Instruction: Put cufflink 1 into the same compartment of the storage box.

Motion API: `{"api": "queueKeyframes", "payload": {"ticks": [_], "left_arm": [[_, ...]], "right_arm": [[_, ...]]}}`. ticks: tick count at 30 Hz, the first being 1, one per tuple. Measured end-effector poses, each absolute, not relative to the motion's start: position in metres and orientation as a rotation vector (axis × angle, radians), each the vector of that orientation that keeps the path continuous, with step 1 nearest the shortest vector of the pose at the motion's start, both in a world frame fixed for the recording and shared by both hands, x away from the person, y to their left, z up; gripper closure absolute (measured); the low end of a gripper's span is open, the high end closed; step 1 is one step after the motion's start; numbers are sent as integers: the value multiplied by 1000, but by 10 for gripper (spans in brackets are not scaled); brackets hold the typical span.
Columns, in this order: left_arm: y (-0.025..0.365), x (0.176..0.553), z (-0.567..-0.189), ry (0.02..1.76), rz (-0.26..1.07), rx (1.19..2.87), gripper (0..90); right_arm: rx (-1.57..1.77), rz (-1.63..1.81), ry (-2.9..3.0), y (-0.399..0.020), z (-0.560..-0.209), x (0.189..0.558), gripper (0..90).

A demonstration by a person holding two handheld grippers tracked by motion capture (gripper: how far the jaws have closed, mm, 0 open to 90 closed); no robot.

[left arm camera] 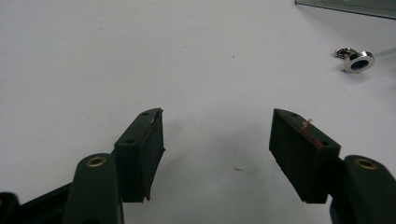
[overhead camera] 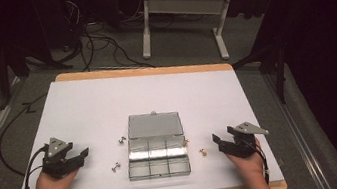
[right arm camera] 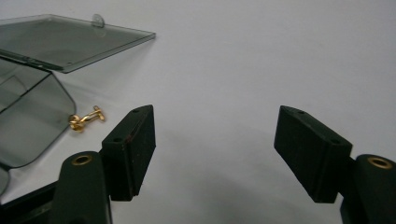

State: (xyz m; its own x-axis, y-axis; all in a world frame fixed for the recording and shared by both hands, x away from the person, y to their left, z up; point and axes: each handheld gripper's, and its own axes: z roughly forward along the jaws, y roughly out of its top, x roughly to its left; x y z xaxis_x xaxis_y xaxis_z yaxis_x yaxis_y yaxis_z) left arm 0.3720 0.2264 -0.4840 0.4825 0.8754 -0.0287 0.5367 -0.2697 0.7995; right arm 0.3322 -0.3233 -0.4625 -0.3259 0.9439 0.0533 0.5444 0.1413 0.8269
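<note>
The left claw (overhead camera: 83,154) rests at the lower left of the high view, jaws apart and holding nothing. Just right of it on the white counter (overhead camera: 82,107) lie two silver cufflinks, one higher (overhead camera: 121,140) and one lower (overhead camera: 116,167); the left gripper view catches one at its upper right (left arm camera: 356,60). In the middle sits a clear plastic box (overhead camera: 157,157) with six compartments, its lid (overhead camera: 154,125) flung back flat. Right of the box lie two gold cufflinks, one touching its edge (overhead camera: 186,142) and one just beside it (overhead camera: 203,152); the right gripper view shows one at its left (right arm camera: 85,119). The right claw (overhead camera: 216,142) also stands wide and bare. As far as I can see the compartments are bare, so sorting has not begun: four cufflinks remain outside, I judge.
</note>
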Motion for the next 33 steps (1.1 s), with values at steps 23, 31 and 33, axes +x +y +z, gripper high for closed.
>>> {"api": "queueKeyframes", "payload": {"ticks": [23, 31, 33], "left_arm": [[222, 372, -485, 1158, 574, 1982, 348], [222, 372, -485, 1157, 575, 1979, 344], [222, 372, -485, 1158, 576, 1980, 344]], "right_arm": [[1396, 1017, 2096, -251, -475, 373, 286], [1408, 961, 2124, -245, -480, 380, 318], [1411, 954, 2132, -245, -480, 380, 324]]}}
